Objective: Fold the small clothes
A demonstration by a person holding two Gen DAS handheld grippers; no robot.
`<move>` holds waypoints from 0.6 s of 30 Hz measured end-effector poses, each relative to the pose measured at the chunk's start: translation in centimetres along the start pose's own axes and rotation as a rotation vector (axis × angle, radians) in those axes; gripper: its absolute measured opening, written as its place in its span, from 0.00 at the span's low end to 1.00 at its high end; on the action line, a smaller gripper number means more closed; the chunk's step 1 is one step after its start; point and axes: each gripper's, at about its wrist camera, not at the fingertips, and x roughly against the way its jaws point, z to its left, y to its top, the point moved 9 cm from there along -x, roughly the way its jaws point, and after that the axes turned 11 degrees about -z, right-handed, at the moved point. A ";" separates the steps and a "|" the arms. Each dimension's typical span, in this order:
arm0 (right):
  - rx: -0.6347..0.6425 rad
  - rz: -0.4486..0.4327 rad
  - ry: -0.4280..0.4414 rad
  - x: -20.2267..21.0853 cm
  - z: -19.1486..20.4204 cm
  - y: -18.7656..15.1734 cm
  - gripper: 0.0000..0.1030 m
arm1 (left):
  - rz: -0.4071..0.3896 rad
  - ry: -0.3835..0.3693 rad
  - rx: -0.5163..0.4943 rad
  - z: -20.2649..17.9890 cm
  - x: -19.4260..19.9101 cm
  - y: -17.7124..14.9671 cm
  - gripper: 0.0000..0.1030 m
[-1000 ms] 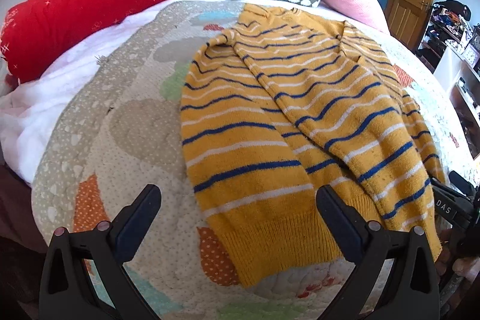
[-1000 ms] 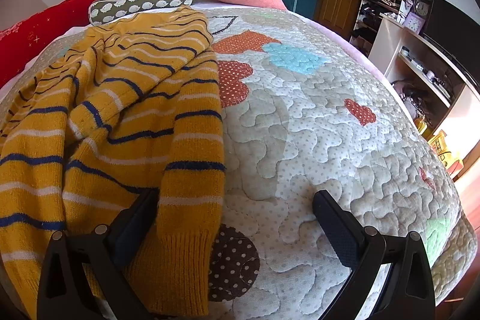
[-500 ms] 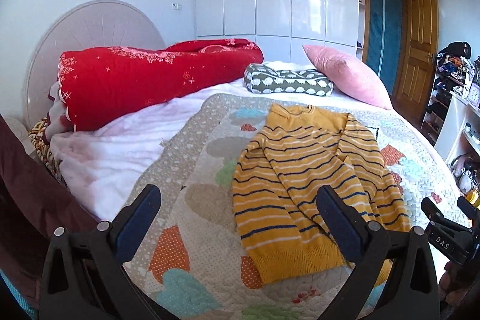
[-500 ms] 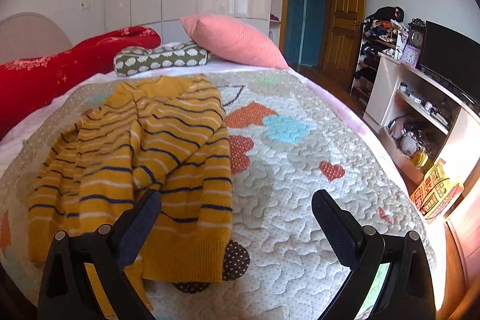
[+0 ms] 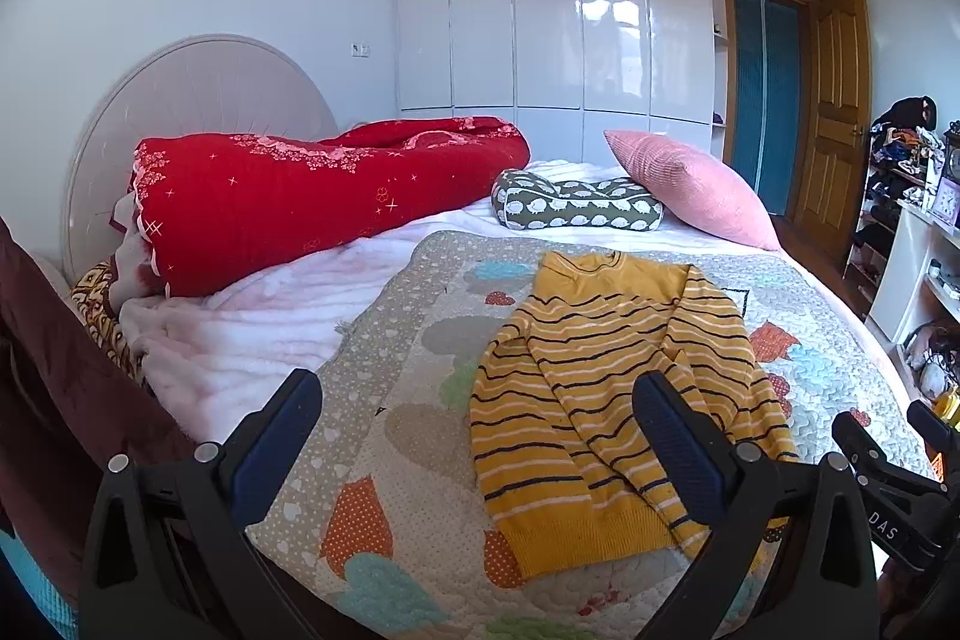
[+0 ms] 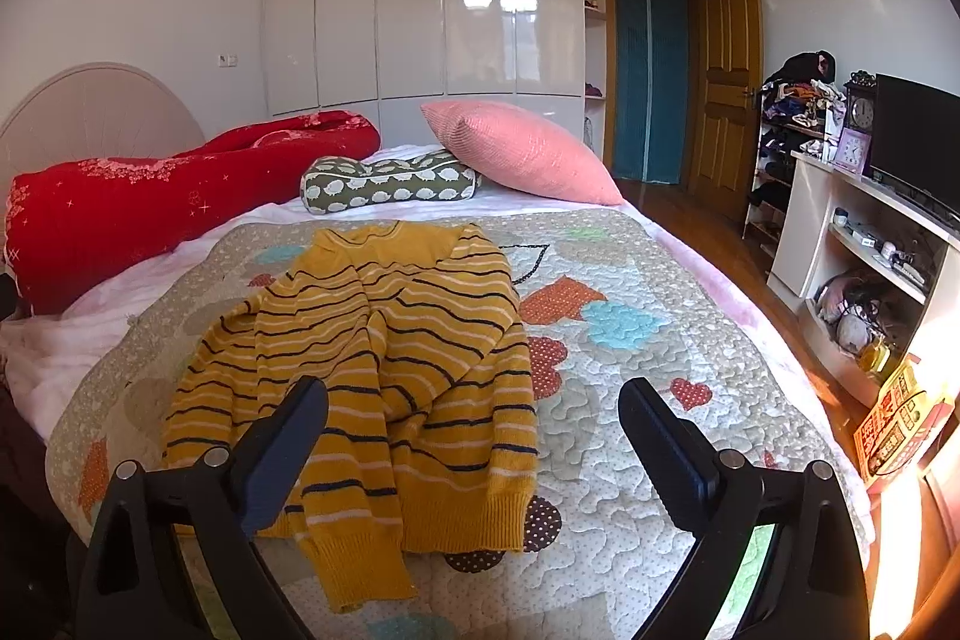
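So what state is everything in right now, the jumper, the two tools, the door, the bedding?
Striped jumper: flat on the quilt, sleeves folded in over the body, not gripped.
Left tool: open, empty.
Right tool: open, empty.
Wooden door: open.
Red duvet: rolled up by the headboard.
Pink pillow: propped at a tilt.

1. The sweater [image 5: 606,400] is mustard yellow with navy and white stripes.
2. The quilt [image 6: 630,400] is grey-white with orange, blue and red dotted hearts.
3. The red bedding roll [image 5: 300,202] carries pale star-like marks, perhaps flowers.
4. The pink pillow [image 6: 516,151] is plain.
5. The green cushion [image 6: 390,181] has white blobs.
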 end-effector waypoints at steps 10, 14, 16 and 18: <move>-0.068 0.056 0.038 -1.0 -1.6 -2.2 0.96 | 0.015 -0.043 0.058 0.0 -0.5 -1.2 1.00; -0.101 0.156 0.128 -2.8 -1.3 -4.4 0.85 | 0.081 -0.039 0.066 1.2 -2.0 -3.3 1.00; -0.120 0.193 0.198 -3.8 -0.5 -5.3 0.79 | 0.094 -0.037 0.060 1.8 -2.7 -4.2 1.00; -0.127 0.238 0.259 -4.9 0.5 -6.2 0.78 | 0.101 -0.032 0.051 2.4 -3.2 -4.8 1.00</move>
